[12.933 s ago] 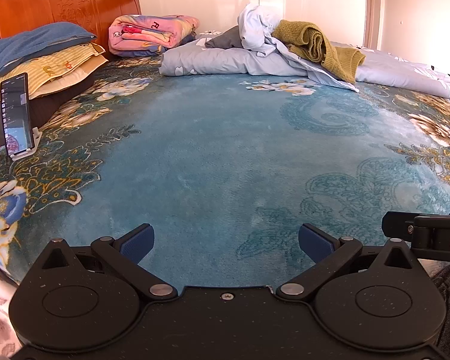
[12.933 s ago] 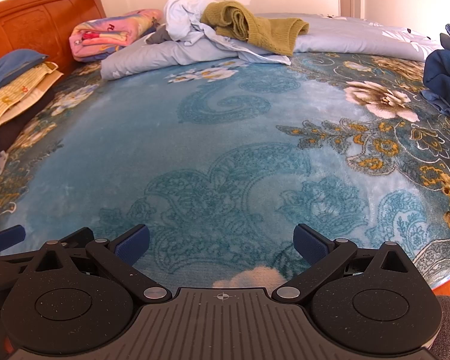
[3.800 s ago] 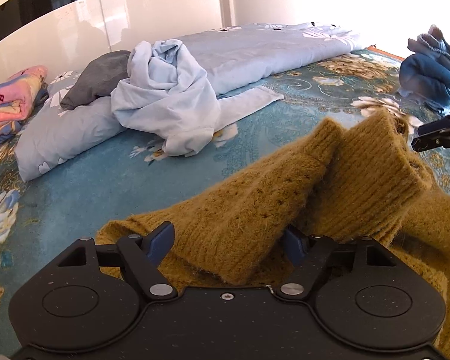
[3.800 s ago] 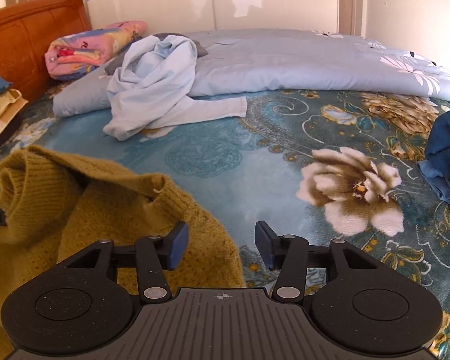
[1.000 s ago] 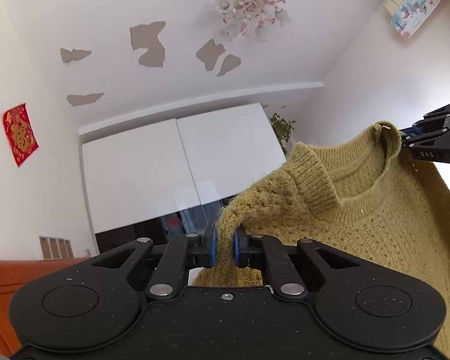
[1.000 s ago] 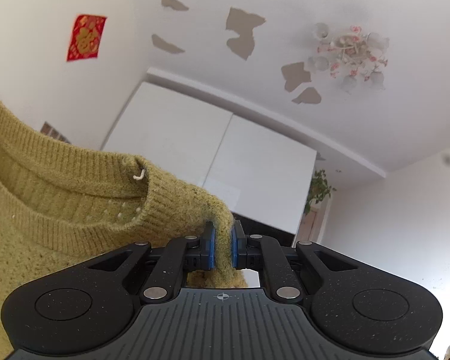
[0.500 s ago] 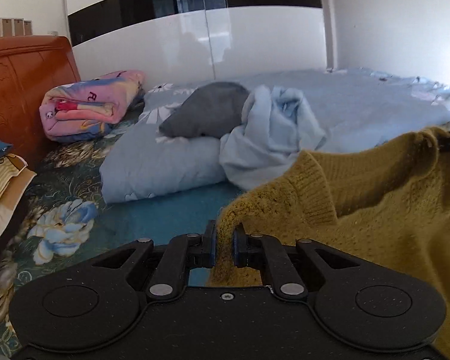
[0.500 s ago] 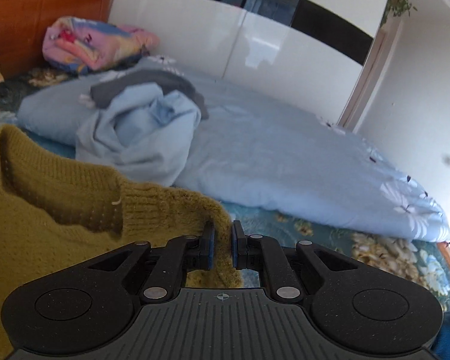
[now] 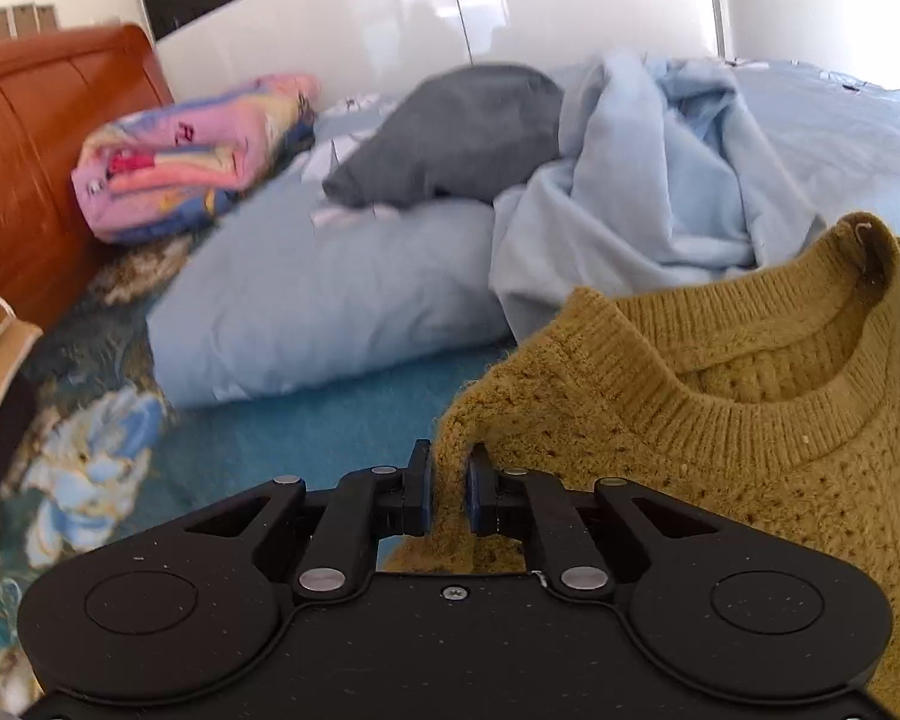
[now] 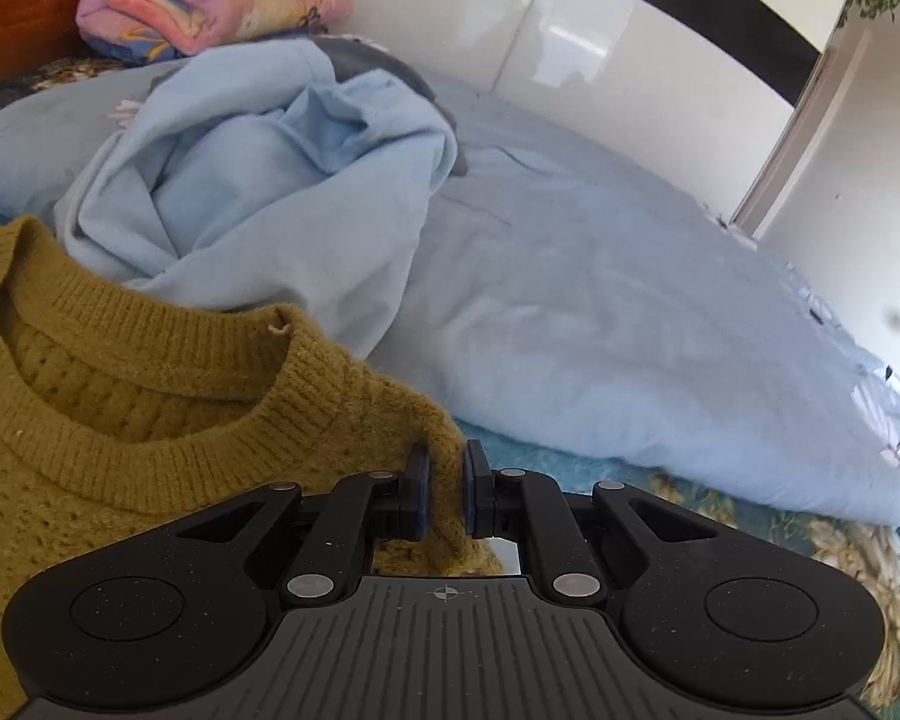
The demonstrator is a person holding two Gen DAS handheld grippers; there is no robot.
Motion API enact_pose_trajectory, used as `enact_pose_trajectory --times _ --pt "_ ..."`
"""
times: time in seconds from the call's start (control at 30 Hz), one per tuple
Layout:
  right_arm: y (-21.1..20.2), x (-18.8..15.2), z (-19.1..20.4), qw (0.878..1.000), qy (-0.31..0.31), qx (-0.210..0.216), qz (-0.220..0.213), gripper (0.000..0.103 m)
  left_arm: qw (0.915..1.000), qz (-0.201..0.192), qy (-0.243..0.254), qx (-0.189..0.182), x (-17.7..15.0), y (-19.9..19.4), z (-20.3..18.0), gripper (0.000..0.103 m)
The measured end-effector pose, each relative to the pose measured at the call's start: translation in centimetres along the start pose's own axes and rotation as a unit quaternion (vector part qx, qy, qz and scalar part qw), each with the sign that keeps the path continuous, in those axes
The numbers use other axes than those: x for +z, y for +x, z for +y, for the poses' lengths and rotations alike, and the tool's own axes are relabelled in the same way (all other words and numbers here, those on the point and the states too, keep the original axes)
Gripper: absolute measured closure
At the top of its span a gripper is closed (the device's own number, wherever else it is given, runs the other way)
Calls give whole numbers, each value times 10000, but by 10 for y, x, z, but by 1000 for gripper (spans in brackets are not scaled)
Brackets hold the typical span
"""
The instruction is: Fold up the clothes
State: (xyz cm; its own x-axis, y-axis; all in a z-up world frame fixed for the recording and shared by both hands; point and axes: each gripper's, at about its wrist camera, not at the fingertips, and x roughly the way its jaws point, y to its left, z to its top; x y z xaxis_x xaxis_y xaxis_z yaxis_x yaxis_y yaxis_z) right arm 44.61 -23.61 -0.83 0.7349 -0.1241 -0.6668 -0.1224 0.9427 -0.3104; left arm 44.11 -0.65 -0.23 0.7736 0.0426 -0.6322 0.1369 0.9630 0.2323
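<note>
My left gripper (image 9: 448, 489): blue pads clamped on shoulder fold of mustard sweater (image 9: 750, 420), knit spreading toward 3 o'clock. My right gripper (image 10: 447, 489): pads pinching opposite shoulder, knit (image 10: 90, 420) spreading toward 9 o'clock. Sweater spans between both, ribbed collar open, facing each camera.

Left view only: grey garment (image 9: 450, 132) at 12 o'clock, wooden headboard (image 9: 48, 168) at 10. Both views: crumpled pale blue cloth (image 10: 258, 180) behind collar, folded pink blanket (image 9: 192, 150). Right view only: long light blue quilt (image 10: 630, 330) running toward 3 o'clock, floral bedspread (image 10: 840, 546) under it.
</note>
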Motion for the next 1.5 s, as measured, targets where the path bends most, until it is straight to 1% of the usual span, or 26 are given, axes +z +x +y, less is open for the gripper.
enact_pose_trajectory --times 0.03,0.07,0.1,0.13,0.17,0.27,0.3,0.33,0.4,0.43,0.5,0.57,0.7,0.8,0.83,0.9,0.97,1.03,1.07,1.1,1.13,1.17,1.23,1.33,1.43,1.5 --pt "2 -3 1 10000 16 46 40 93 10000 46 38 -61 -3 -2 1 84" --pt "-1 -6 -1 10000 5 59 34 90 9998 97 76 -134 -6 -4 3 83" --pt "-7 -10 -5 10000 -11 54 18 81 9996 147 115 -206 -8 -6 4 78" --pt "-12 -13 -8 10000 -27 50 2 75 9991 222 81 -358 -10 -10 9 70" --pt "-17 -17 -12 10000 -44 45 -14 64 9986 244 9 -476 -12 -14 15 67" --pt "-47 -29 -30 9998 120 159 -66 64 9982 137 -287 -516 -18 -46 34 64" --pt "-60 -38 -35 9997 166 180 -23 64 9976 93 -409 -553 -23 -61 40 58" --pt "-73 -47 -39 9996 212 201 19 63 9968 50 -535 -598 -27 -76 46 57" --pt "-100 -65 -49 9992 303 243 105 63 9958 -119 -610 -674 -41 -109 54 56" --pt "-113 -75 -54 9989 348 264 147 61 9952 -207 -639 -711 -48 -126 58 52" --pt "-139 -93 -63 9983 440 306 232 48 9942 -319 -649 -798 -68 -161 61 49" --pt "-164 -114 -72 9970 575 385 349 47 9926 -402 -705 -907 -91 -193 64 48" --pt "-196 -174 -73 9905 895 688 784 47 9898 -275 -834 -1123 -135 -236 63 47" --pt "-210 -210 -69 9867 997 778 1021 47 9895 -115 -874 -1143 -156 -252 60 45" --pt "-214 -217 -68 9859 1029 792 1057 47 9894 -89 -903 -1132 -158 -254 61 45" --pt "-222 -220 -70 9865 1039 783 996 47 9893 -99 -951 -1100 -158 -257 64 45" --pt "-227 -209 -72 9883 965 738 922 47 9895 -228 -923 -1086 -149 -259 70 44" --pt "-232 -190 -75 9911 880 726 679 47 9905 -321 -793 -1077 -133 -255 74 40" --pt "-235 -179 -77 9924 835 725 532 47 9911 -344 -694 -1083 -123 -251 76 40" --pt "-235 -169 -79 9931 808 749 392 47 9916 -367 -594 -1090 -114 -247 77 37" --pt "-234 -158 -81 9933 796 792 257 47 9920 -390 -495 -1097 -104 -243 79 29" --pt "-230 -149 -83 9937 756 806 167 47 9919 -438 -398 -1127 -95 -235 80 25" --pt "-214 -132 -83 9949 620 794 67 47 9915 -498 -184 -1186 -78 -216 80 24" --pt "-180 -110 -82 9960 449 776 -4 47 9919 -323 -58 -1227 -58 -173 81 24" --pt "-137 -90 -82 9951 472 864 124 48 9898 -59 -290 -1394 -41 -122 83 24" --pt "-104 -79 -84 9938 524 960 213 49 9875 48 -397 -1527 -34 -90 80 24"
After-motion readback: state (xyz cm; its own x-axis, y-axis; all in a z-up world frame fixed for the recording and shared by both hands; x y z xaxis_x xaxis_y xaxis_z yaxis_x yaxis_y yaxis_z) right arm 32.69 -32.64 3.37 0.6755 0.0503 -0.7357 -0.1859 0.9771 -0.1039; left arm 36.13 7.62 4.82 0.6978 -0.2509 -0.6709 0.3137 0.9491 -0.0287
